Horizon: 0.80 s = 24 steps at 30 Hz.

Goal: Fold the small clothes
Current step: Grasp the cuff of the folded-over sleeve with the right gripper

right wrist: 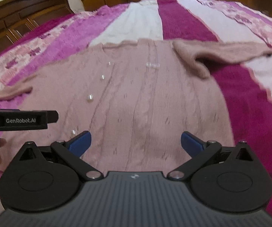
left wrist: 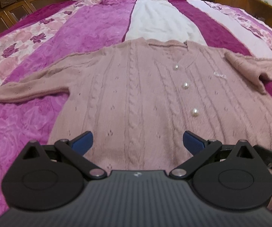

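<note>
I hold my left gripper [left wrist: 137, 139] and right gripper [right wrist: 135, 141] spread wide and empty above the pink cardigan [left wrist: 145, 94], flat mid-bed [left wrist: 32, 60], presumably to pinch its hem.

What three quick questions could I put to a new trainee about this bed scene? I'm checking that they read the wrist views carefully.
1. True or false: the pink sweater lies front up on the bedspread, with its pearl buttons showing.
2. Which sleeve is bent back on itself near the shoulder? A) the left sleeve B) the right sleeve C) neither
3. Fill in: both the left gripper and the right gripper are ____ and hold nothing.

Key: 1 true; 2 B; 3 open
</note>
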Tool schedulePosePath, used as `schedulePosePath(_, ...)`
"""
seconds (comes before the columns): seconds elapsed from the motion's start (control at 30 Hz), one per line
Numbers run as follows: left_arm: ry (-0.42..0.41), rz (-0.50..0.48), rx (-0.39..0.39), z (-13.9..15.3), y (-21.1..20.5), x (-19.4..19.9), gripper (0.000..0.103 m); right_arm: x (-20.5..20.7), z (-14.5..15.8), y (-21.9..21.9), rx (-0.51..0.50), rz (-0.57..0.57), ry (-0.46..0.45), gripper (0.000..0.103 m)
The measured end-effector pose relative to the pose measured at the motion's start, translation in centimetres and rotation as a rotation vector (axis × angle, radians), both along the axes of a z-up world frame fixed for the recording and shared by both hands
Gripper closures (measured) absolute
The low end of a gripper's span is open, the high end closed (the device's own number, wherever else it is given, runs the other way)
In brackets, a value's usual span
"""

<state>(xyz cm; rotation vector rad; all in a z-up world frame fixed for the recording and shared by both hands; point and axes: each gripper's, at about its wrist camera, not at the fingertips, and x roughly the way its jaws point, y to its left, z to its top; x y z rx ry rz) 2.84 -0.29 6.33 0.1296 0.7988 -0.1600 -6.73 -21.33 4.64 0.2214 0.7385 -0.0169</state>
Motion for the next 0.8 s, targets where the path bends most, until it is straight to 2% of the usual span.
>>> schedulePosePath(0.13,-0.002,0.002,-0.014,0.9,-0.1,0.9,0.0,1.0,2.1,-2.9,-0.013,0.019,-0.042,0.0)
schedulePosePath(0.33,0.018,0.02,-0.018,1.0,-0.6,2.6,0.0,4.5,3.2,-10.6,0.019,-0.099,-0.063,0.0)
schedulePosePath(0.63,0.088,0.008,-0.028,-0.3,-1.7,5.8,0.0,10.4,1.0,-23.2,0.028,-0.336,-0.041,0.0)
schedulePosePath(0.8,0.093,0.006,-0.002,-0.5,-2.5,8.0,0.0,13.8,-1.1,-27.5,0.026,-0.42,-0.03,0.0)
